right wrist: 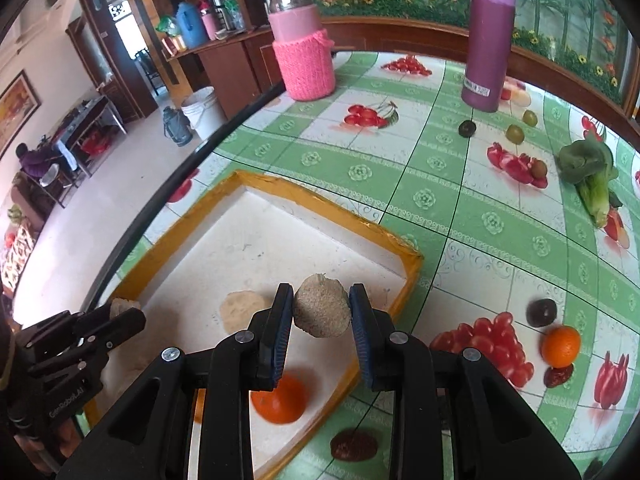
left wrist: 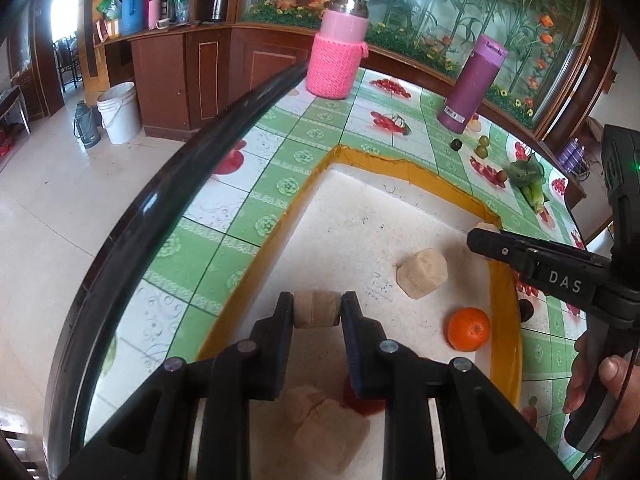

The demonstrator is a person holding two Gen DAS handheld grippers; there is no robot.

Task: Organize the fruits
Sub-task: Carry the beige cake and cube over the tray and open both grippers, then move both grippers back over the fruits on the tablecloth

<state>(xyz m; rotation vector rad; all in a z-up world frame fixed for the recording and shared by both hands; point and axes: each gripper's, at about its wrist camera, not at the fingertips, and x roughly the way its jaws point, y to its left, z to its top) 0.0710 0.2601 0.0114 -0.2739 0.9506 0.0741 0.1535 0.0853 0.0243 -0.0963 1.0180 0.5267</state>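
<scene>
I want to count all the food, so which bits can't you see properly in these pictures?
- Red fruit, left wrist view: mostly hidden behind the left gripper.
- Orange in the tray, right wrist view: top covered by the right gripper.
- Dark fruit: cut off by the edge.

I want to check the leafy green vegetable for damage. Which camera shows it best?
The right wrist view: the leafy green vegetable lies larger and unobstructed on the tablecloth. The left wrist view shows it smaller, far off near the edge.
</scene>
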